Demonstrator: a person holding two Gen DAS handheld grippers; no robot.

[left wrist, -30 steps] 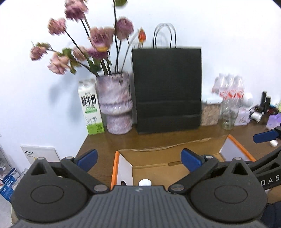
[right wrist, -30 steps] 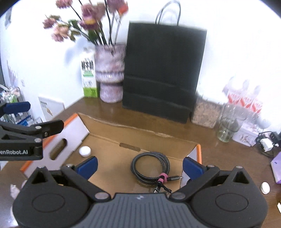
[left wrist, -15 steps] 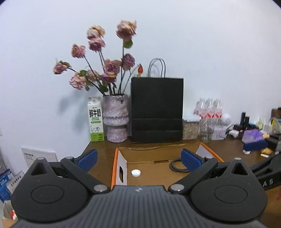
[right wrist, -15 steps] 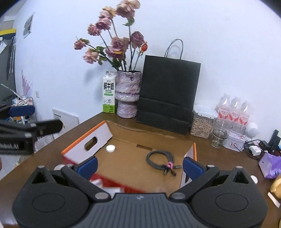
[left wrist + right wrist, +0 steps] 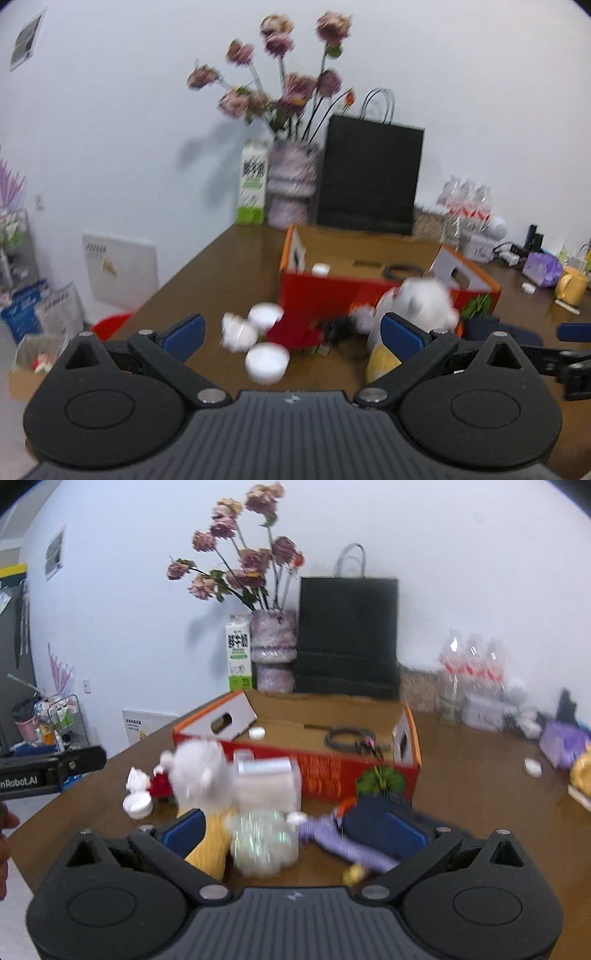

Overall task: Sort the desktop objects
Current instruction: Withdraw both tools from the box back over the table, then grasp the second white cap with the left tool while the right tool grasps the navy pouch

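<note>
- Hovering over the wooden table (image 5: 229, 258), left gripper (image 5: 291, 334) with jaws spread, nothing between them; frames are motion-blurred.
- Far left of the clutter: white bottle caps (image 5: 266, 360) and a crumpled white scrap (image 5: 236, 332). Small hard plastic discs, light, likely slippery; judgement: pinch across the rim.
- Next, a small red item (image 5: 160, 784), too blurred to name.
- White fluffy plush toy (image 5: 201, 771) on a yellow base, just in front of the box. Soft, light, squashy; should take a grip anywhere on the body.
- Clear plastic container (image 5: 264, 843), shiny and glittery, sits between the right gripper's fingers without touching them. Probably thin-walled, so grip gently.
- White boxy pack (image 5: 269, 782) behind it, against the box front.
- Right gripper (image 5: 295, 832) also spread wide, holding nothing.
- Purple striped cloth item (image 5: 340, 845), limp, beside a dark blue pouch (image 5: 373, 812).
- Red and orange cardboard box (image 5: 321, 771), flaps open, stiff; inside lie a coiled black cable (image 5: 349, 736) and one white cap (image 5: 256, 733).
- Most things look unsorted, on the table.
</note>
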